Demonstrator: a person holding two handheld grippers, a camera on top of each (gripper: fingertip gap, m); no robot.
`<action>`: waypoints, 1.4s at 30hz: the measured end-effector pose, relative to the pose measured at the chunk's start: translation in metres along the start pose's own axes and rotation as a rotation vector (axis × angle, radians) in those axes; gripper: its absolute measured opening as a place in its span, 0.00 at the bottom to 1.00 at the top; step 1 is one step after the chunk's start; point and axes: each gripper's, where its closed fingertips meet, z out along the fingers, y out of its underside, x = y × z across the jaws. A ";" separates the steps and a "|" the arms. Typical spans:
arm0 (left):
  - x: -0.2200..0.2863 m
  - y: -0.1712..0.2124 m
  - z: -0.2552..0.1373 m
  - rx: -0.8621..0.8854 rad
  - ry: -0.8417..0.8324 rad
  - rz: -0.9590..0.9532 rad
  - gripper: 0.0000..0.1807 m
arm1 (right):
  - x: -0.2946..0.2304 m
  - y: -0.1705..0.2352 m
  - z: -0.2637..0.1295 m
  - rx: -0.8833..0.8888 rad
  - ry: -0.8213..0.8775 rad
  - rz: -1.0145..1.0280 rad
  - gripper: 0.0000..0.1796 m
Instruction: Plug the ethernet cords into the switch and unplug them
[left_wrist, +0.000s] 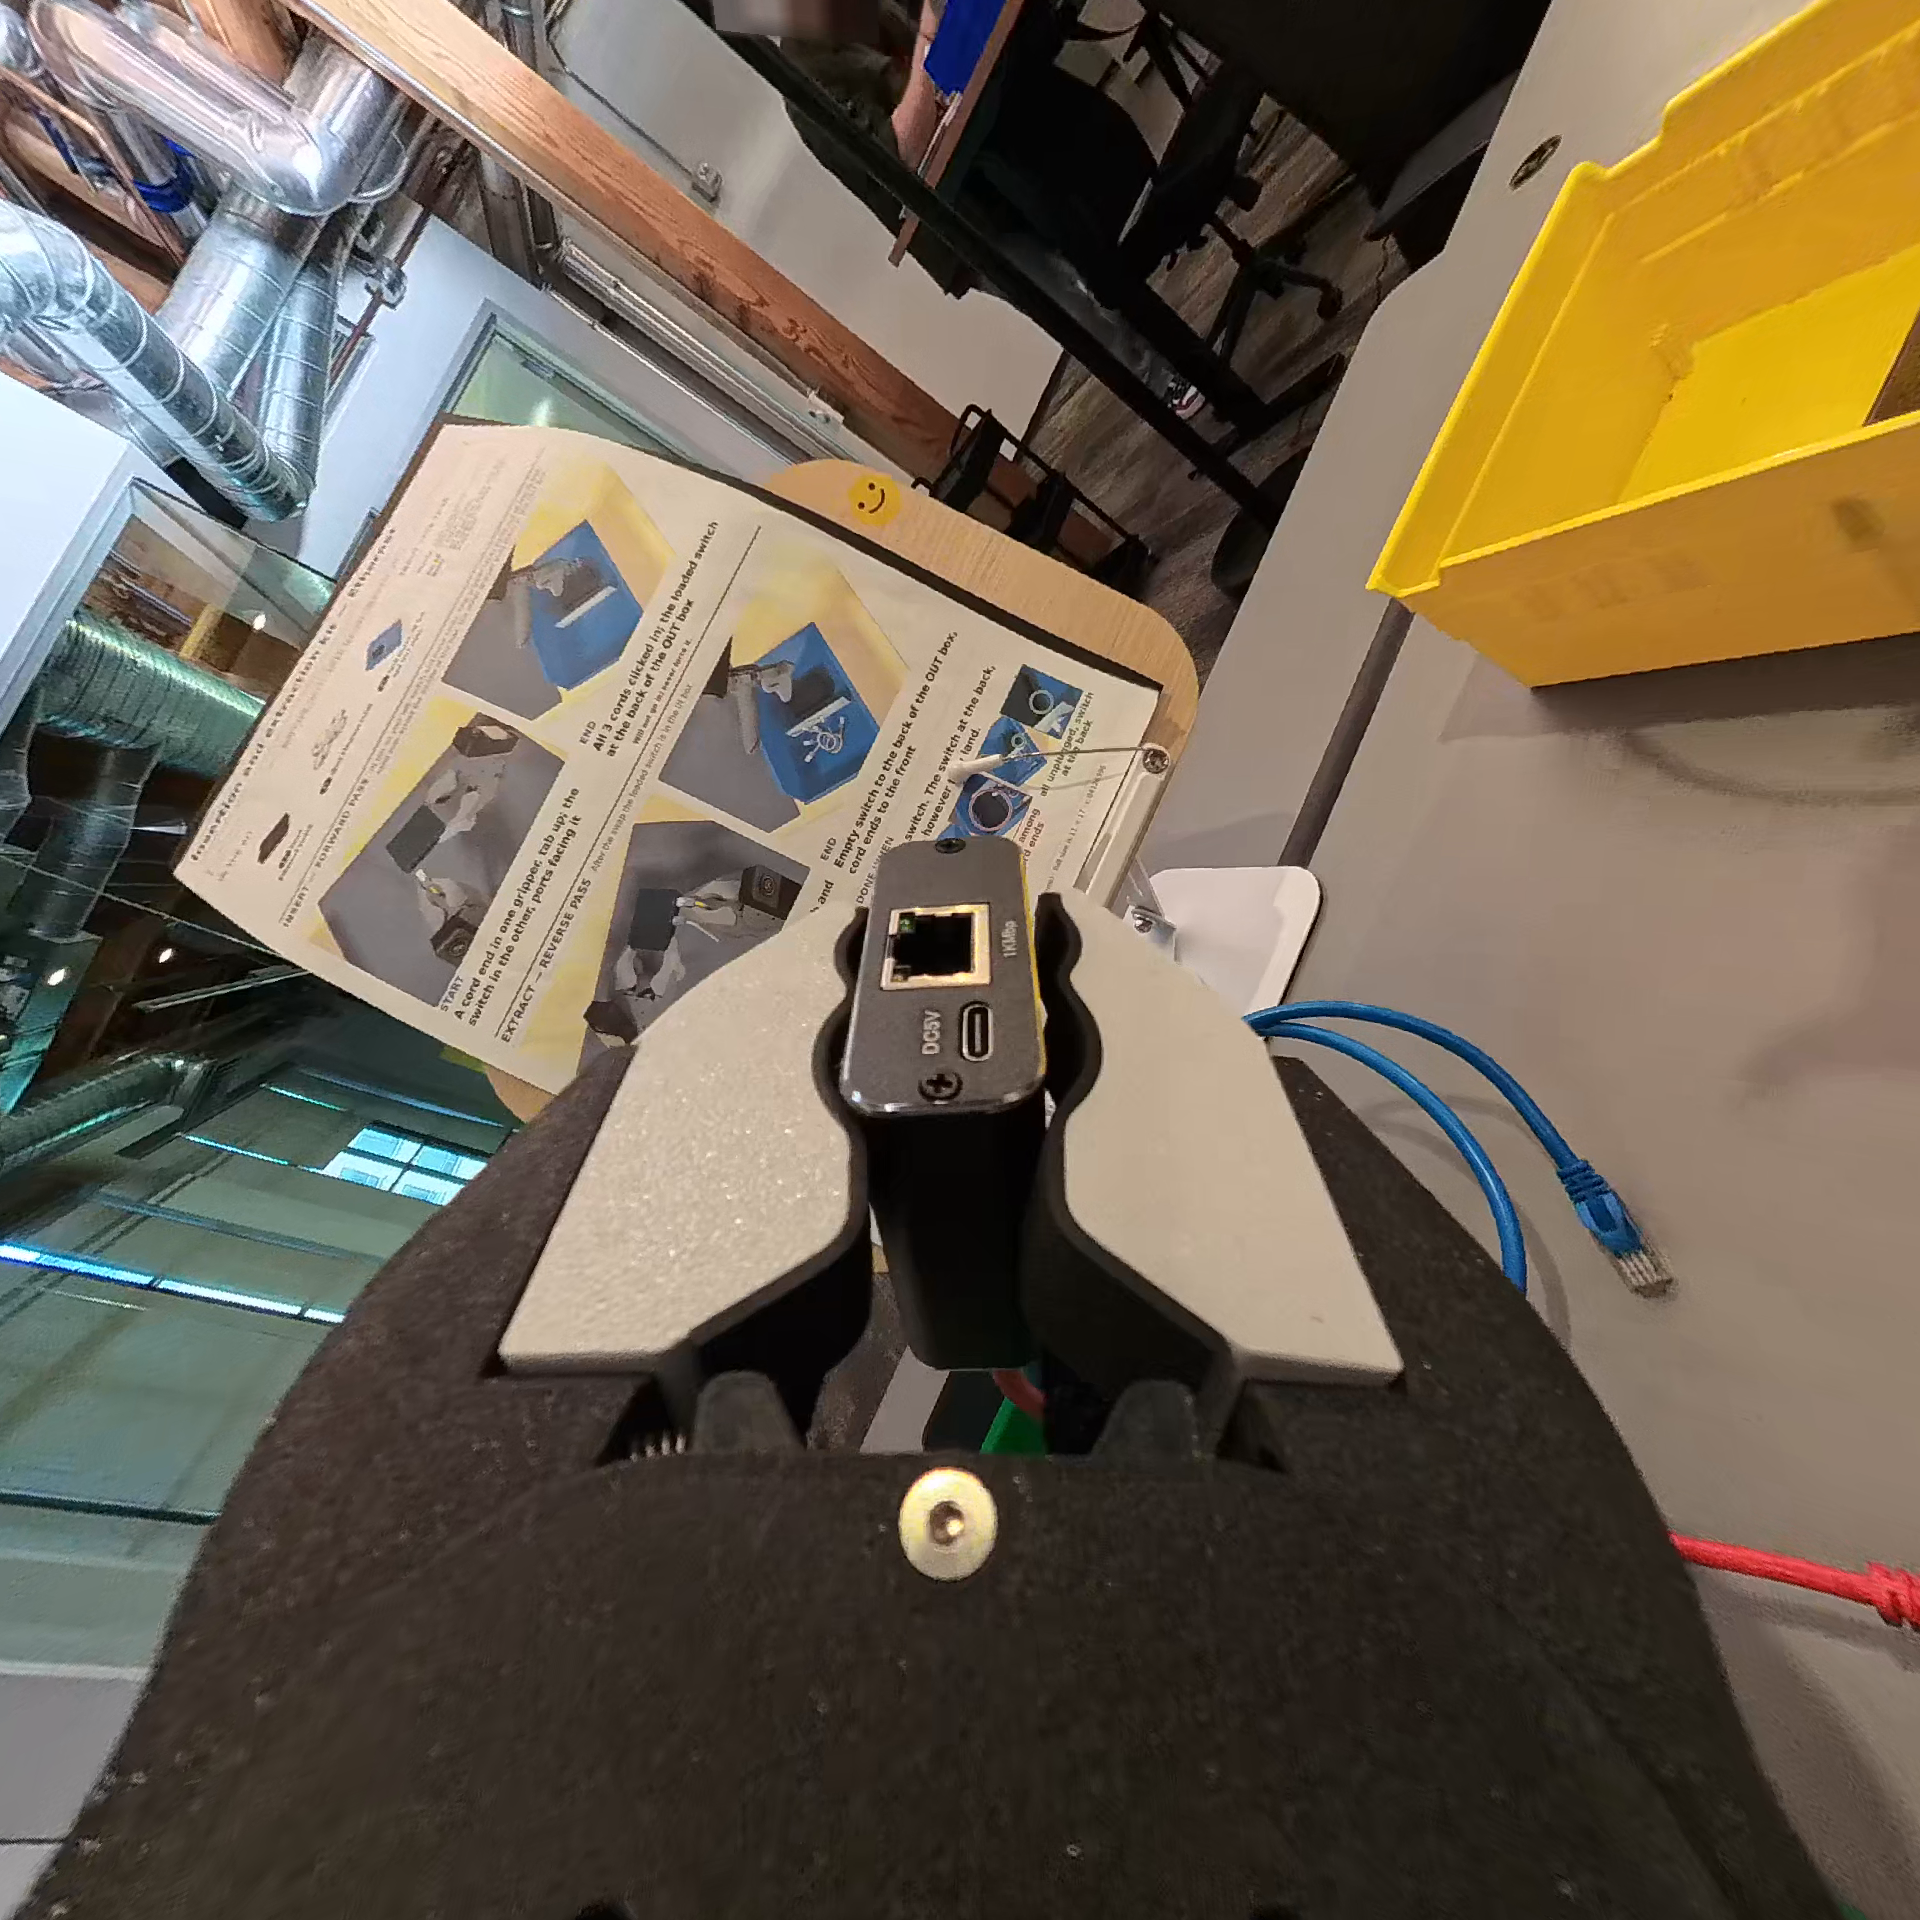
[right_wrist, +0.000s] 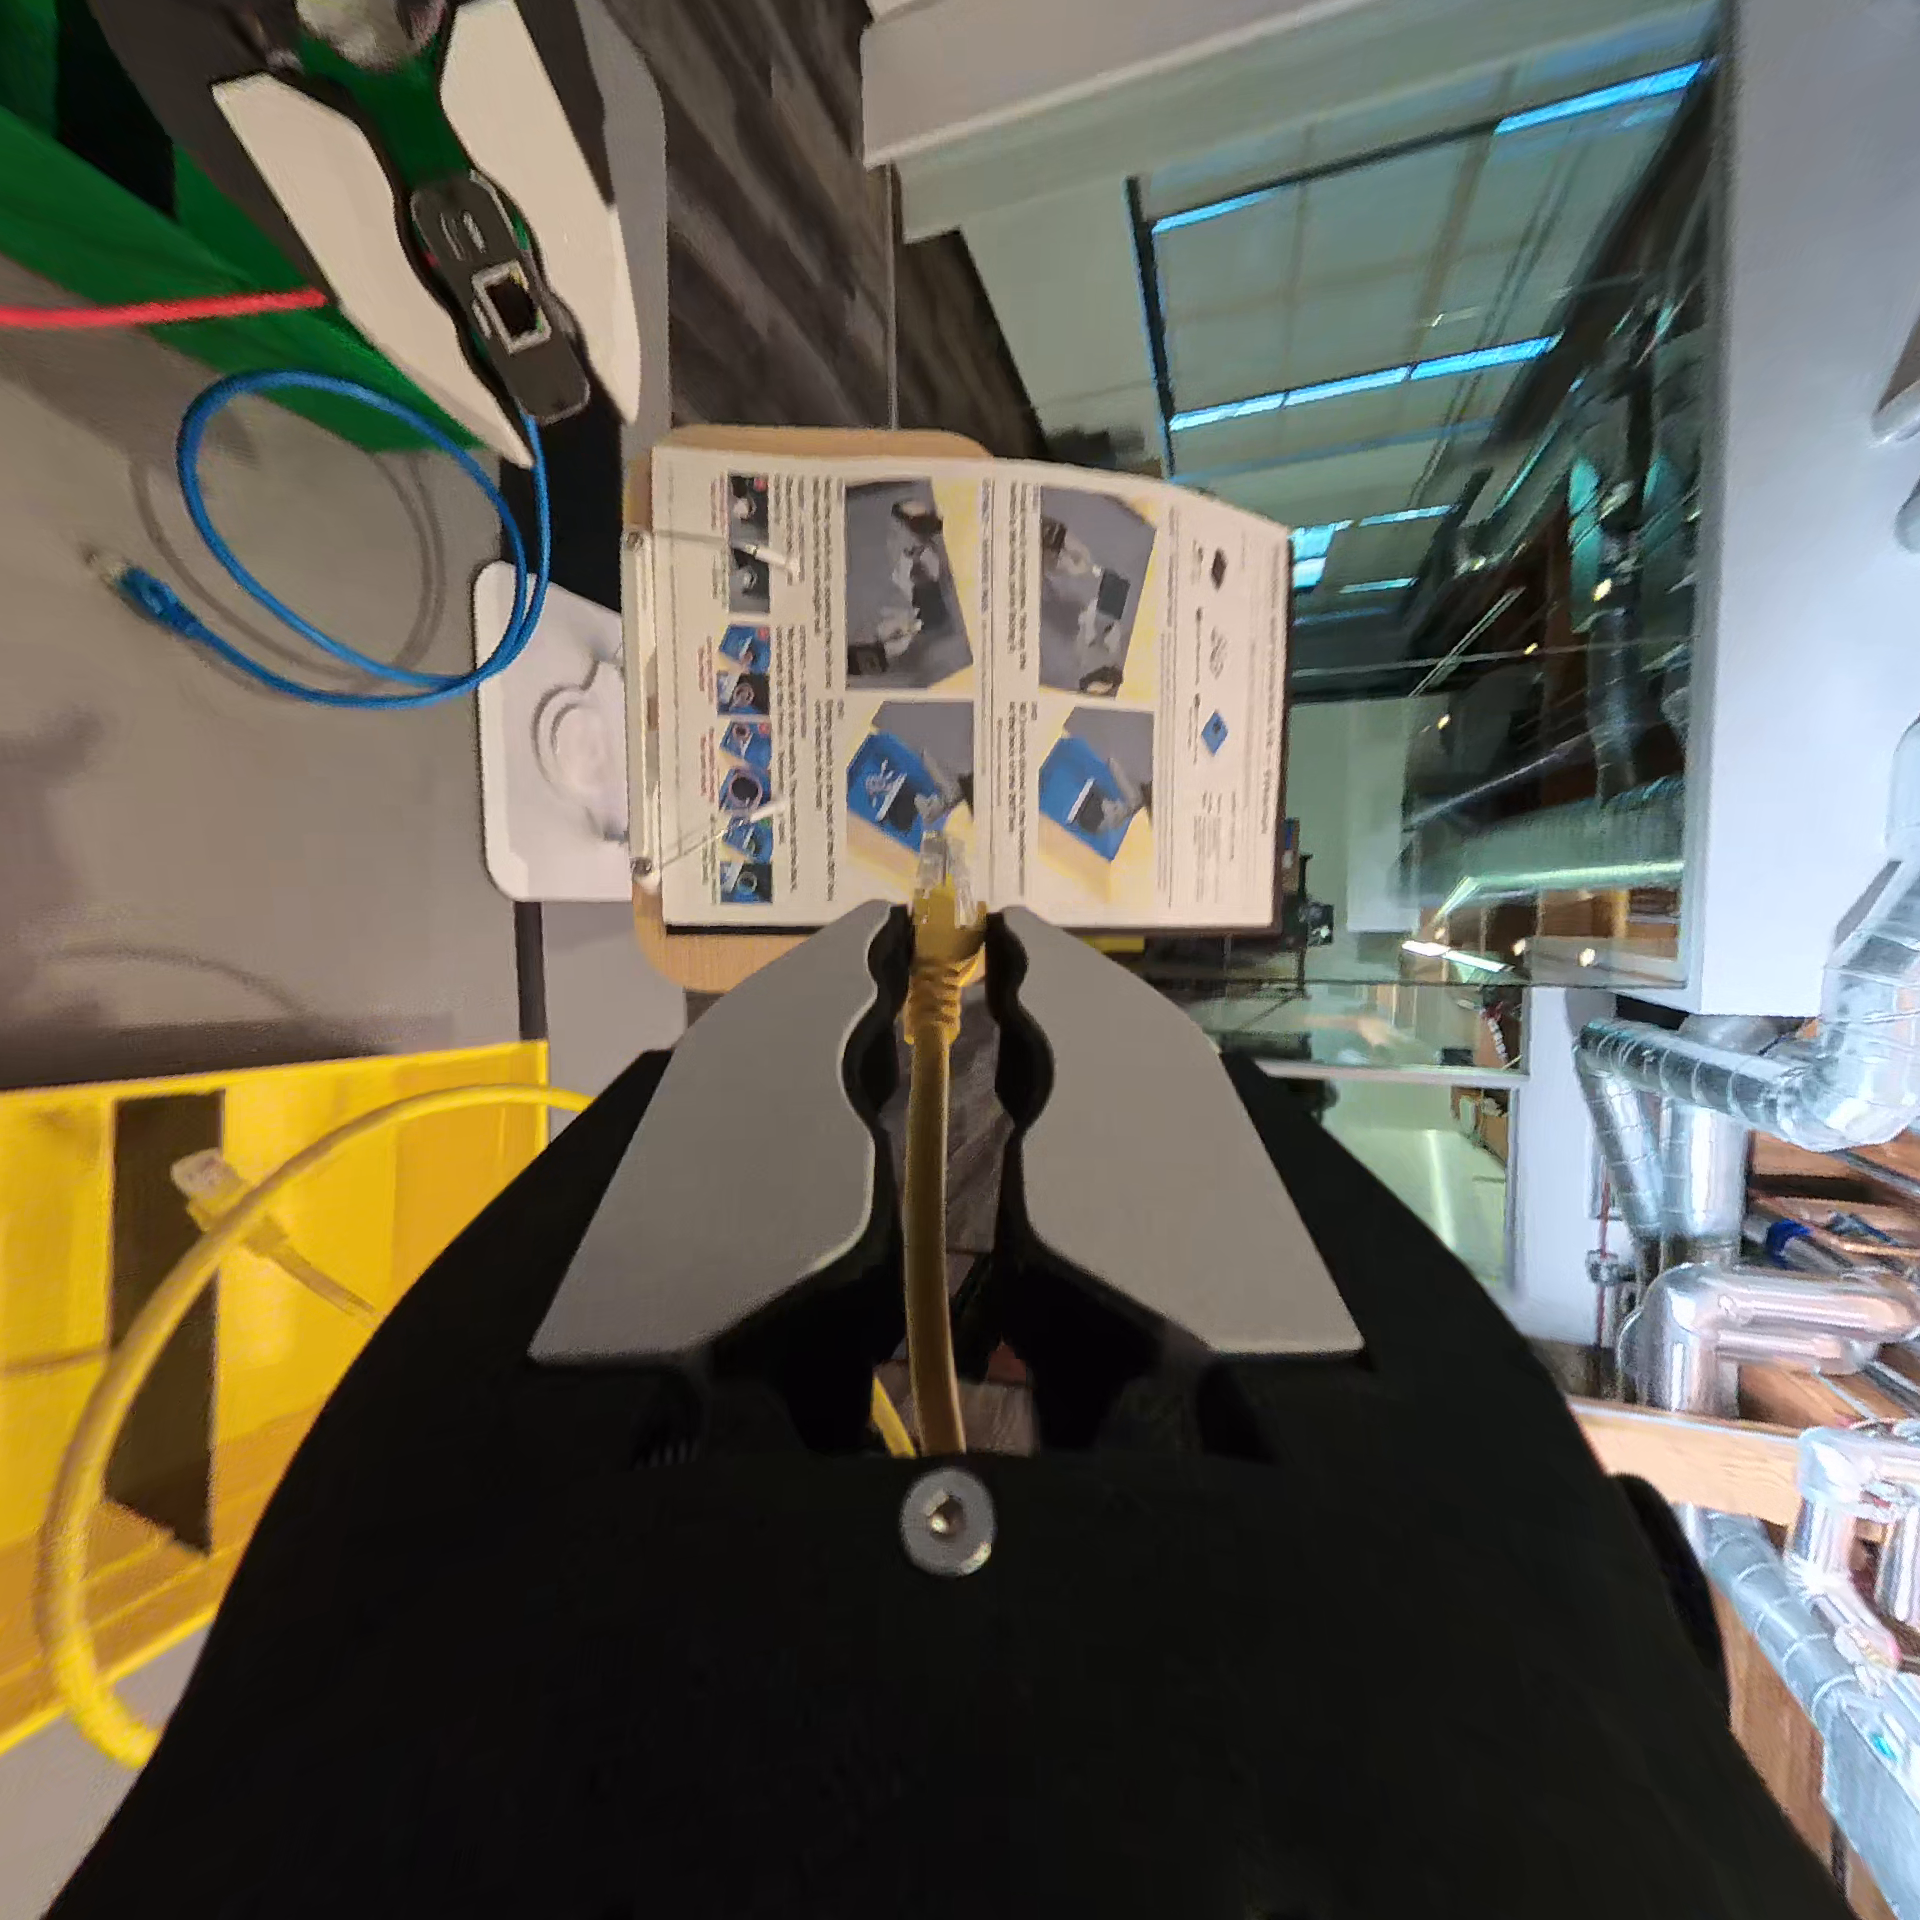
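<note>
My left gripper (left_wrist: 943, 935) is shut on a small black switch (left_wrist: 940, 997), held up off the table with an empty port and a small round-ended socket facing the camera. The switch also shows far off in the right wrist view (right_wrist: 509, 301), between the left gripper's fingers. My right gripper (right_wrist: 940, 920) is shut on the yellow ethernet cord (right_wrist: 935, 997) just behind its clear plug, which pokes out past the fingertips. The cord loops back to the left (right_wrist: 156, 1299). A blue cord (left_wrist: 1455, 1081) and a red cord (left_wrist: 1787, 1579) lie loose on the grey table.
A yellow bin (left_wrist: 1683, 395) stands on the table; it also shows in the right wrist view (right_wrist: 62, 1247). An instruction sheet on a wooden board (left_wrist: 665, 748) stands at the table's far side, with a white stand (left_wrist: 1236, 925) beside it. Something green (right_wrist: 125, 249) lies behind the left gripper. The grippers' ends are close to 25 centimeters from one another.
</note>
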 end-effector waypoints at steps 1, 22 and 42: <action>0.001 -0.001 0.000 0.000 0.005 0.002 0.16 | -0.003 0.006 -0.001 -0.025 -0.024 0.014 0.08; 0.015 -0.008 0.002 -0.005 0.058 0.029 0.16 | -0.152 0.089 -0.003 0.026 -0.340 0.551 0.08; 0.032 -0.011 0.010 -0.041 0.097 0.090 0.16 | -0.318 0.145 0.041 -0.417 -0.219 0.605 0.08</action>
